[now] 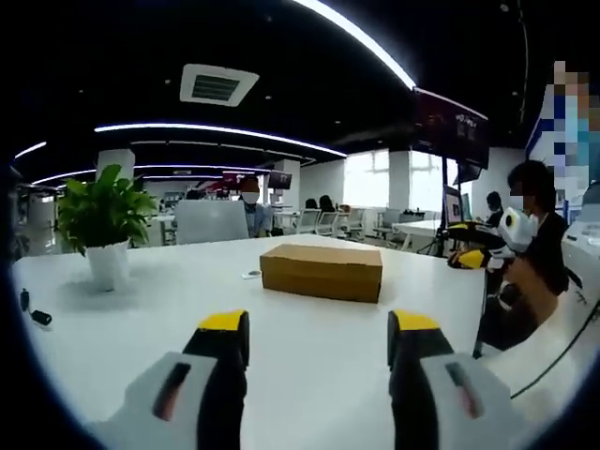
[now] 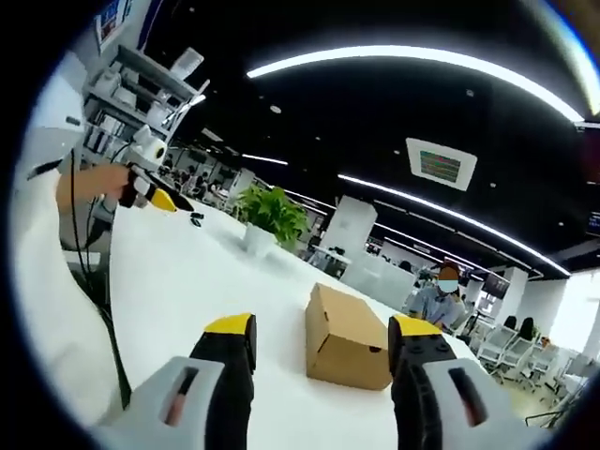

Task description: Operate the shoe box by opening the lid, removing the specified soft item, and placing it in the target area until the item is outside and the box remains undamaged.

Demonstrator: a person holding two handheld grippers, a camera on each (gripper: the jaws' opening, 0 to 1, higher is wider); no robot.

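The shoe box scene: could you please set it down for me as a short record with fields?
box: brown cardboard shoe box, lid closed, lying flat on the white table
left gripper: open, short of the box, holding nothing
right gripper: open, holding nothing; in its own view the box shows between its jaws, further off
plant: green plant in a white pot, on the table to the left of the box in the left gripper view
small items: a little dark object near the table's left edge
task progress: lid not yet opened

Plain tan shoe box (image 1: 322, 272), white table (image 1: 169, 309), green plant (image 1: 98, 211)
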